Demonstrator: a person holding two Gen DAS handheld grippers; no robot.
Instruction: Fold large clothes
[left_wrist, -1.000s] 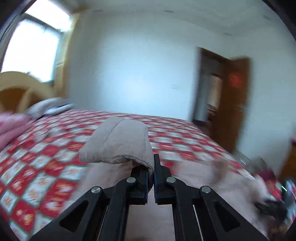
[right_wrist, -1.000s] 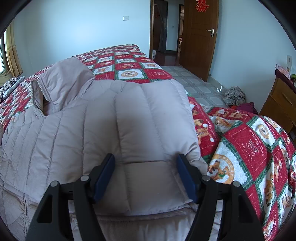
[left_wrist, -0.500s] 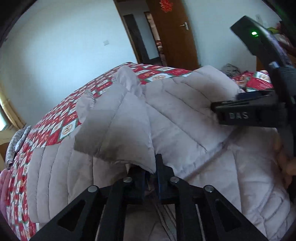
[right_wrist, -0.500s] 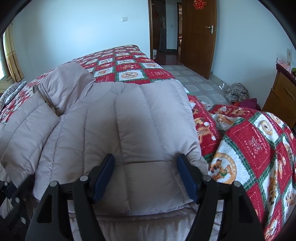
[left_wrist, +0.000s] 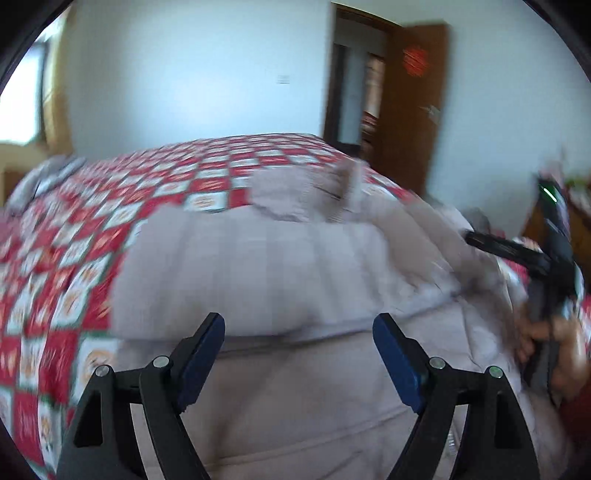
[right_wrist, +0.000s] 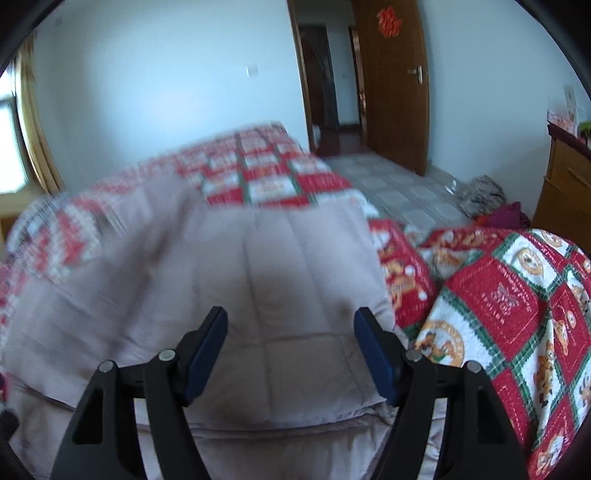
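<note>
Left wrist: puffy quilted beige coat

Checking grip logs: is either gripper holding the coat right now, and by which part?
Nothing is held. The left gripper and right gripper are both open above the coat.

The left gripper, clamped on the jacket's folded flap a moment ago, now gapes wide; the flap lies flat toward twelve o'clock.

Both wrist views low, close, facing across bed, sharing jacket
</note>
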